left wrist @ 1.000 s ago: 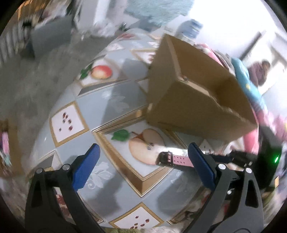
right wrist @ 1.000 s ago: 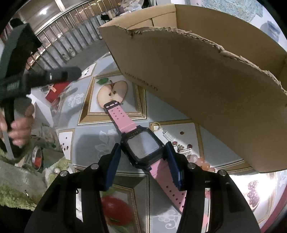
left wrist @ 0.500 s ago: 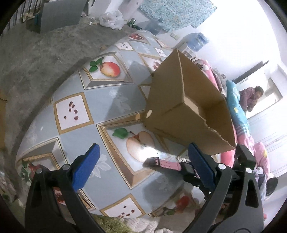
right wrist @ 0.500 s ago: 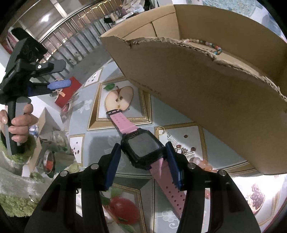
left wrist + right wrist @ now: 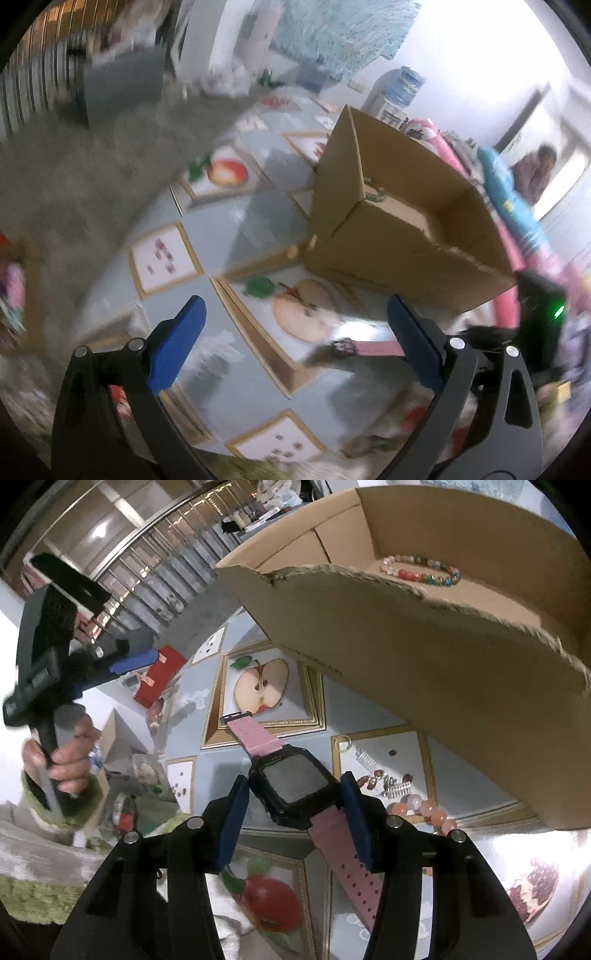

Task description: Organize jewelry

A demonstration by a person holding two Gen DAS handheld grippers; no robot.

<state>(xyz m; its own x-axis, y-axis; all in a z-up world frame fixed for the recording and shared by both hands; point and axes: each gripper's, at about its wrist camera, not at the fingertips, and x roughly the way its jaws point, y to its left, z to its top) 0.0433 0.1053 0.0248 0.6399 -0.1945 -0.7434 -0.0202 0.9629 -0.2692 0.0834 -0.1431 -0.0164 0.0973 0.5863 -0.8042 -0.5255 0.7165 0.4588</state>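
My right gripper (image 5: 295,805) is shut on a black smartwatch with a pink strap (image 5: 295,779), held above the table near the front wall of an open cardboard box (image 5: 424,657). A multicoloured bead bracelet (image 5: 424,570) lies inside the box. On the table by the box lie a peach bead bracelet (image 5: 424,810), a gold ring (image 5: 343,744) and small silver and red pieces (image 5: 384,781). My left gripper (image 5: 295,336) is open and empty, above the table left of the box (image 5: 399,229). The watch strap (image 5: 369,347) shows by its right finger.
The table has a blue fruit-pattern cloth (image 5: 229,229). A red box (image 5: 159,675) sits at the table's far side. A person (image 5: 535,173) sits in the background. A water dispenser (image 5: 402,88) stands behind the box.
My right gripper has lifted the watch higher, so the box's inside and its bracelet now show. My left gripper has swung, with the view blurred.
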